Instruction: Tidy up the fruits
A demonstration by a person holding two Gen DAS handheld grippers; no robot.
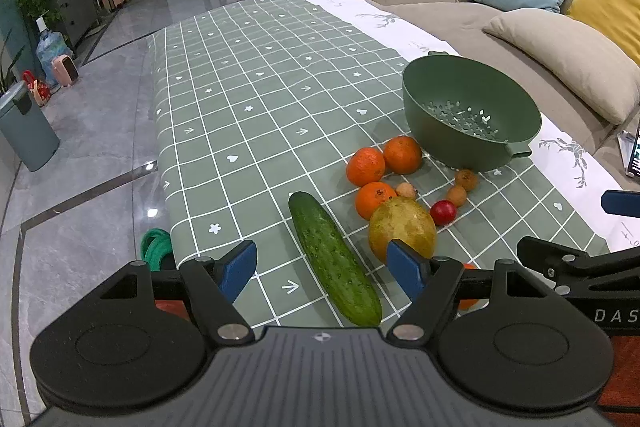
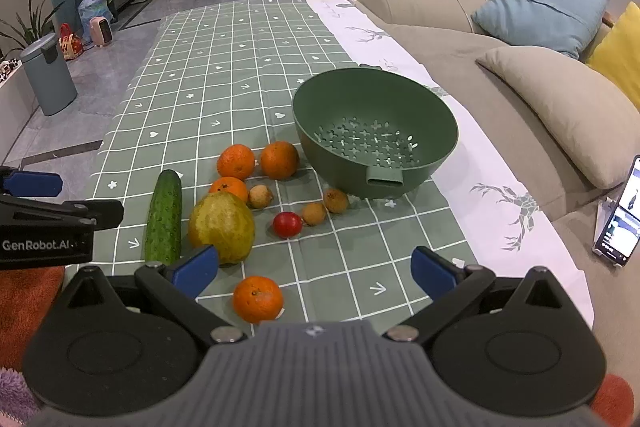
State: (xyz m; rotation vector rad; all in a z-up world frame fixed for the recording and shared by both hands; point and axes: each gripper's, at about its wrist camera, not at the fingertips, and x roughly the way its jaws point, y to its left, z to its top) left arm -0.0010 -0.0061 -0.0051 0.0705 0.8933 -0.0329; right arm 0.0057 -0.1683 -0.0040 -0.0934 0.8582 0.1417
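Observation:
A green colander bowl (image 2: 376, 131) stands empty on the checked tablecloth; it also shows in the left wrist view (image 1: 472, 115). In front of it lie a cucumber (image 2: 164, 217), a yellow-green pear (image 2: 222, 227), several oranges with one nearest (image 2: 258, 299), a small red fruit (image 2: 287, 225) and three brown longans (image 2: 313, 213). My left gripper (image 1: 322, 267) is open above the cucumber (image 1: 334, 259), near the pear (image 1: 402, 227). My right gripper (image 2: 314, 271) is open and empty, just above the nearest orange.
A beige sofa with cushions (image 2: 560, 107) runs along the table's right side. A phone (image 2: 620, 219) leans there. The table's left edge drops to a tiled floor with a grey bin (image 2: 48, 79). Orange cloth (image 2: 24, 307) lies at the near edge.

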